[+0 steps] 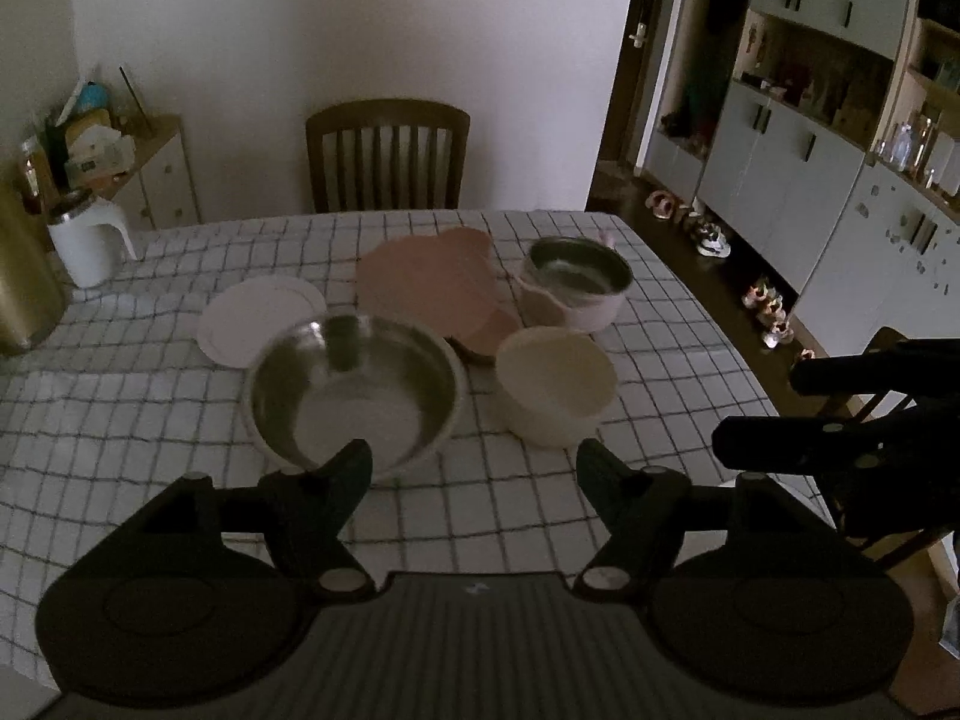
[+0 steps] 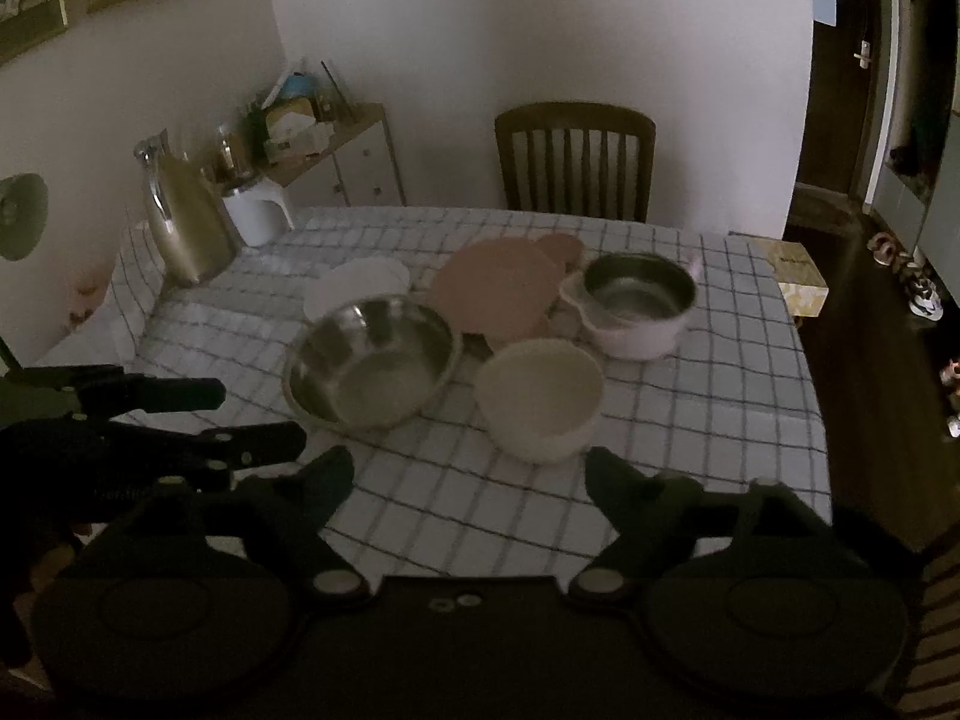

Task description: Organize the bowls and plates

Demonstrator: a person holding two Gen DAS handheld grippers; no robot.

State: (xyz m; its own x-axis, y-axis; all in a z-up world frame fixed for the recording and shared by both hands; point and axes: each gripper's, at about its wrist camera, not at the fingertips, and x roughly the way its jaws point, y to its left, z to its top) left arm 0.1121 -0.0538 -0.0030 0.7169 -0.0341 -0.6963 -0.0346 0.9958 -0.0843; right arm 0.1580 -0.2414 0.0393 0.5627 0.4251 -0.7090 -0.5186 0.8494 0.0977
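Both the left tongs (image 1: 474, 462) and right tongs (image 2: 468, 471) stand apart, holding nothing, above the near worktop (image 1: 150, 396). Mid-worktop sit a steel bowl (image 1: 354, 387), cream bowl (image 1: 555, 384), pink plate (image 1: 426, 282), white plate (image 1: 255, 315) and a steel-lined pot (image 1: 576, 285) far right.

The room is dim, with plain pale walls (image 1: 360, 30). A dark wooden slat-backed chair (image 1: 387, 156) stands against the far wall at upper centre, behind a table under a white cloth with a dark grid (image 1: 120, 420). At upper left a low white cabinet (image 1: 165, 177) carries cluttered boxes and bottles. Along the right edge runs a tall grey cupboard unit with open wooden shelves (image 1: 798, 138) over a dark wood floor (image 1: 690, 264). A dark door (image 2: 852, 72) shows at upper right.
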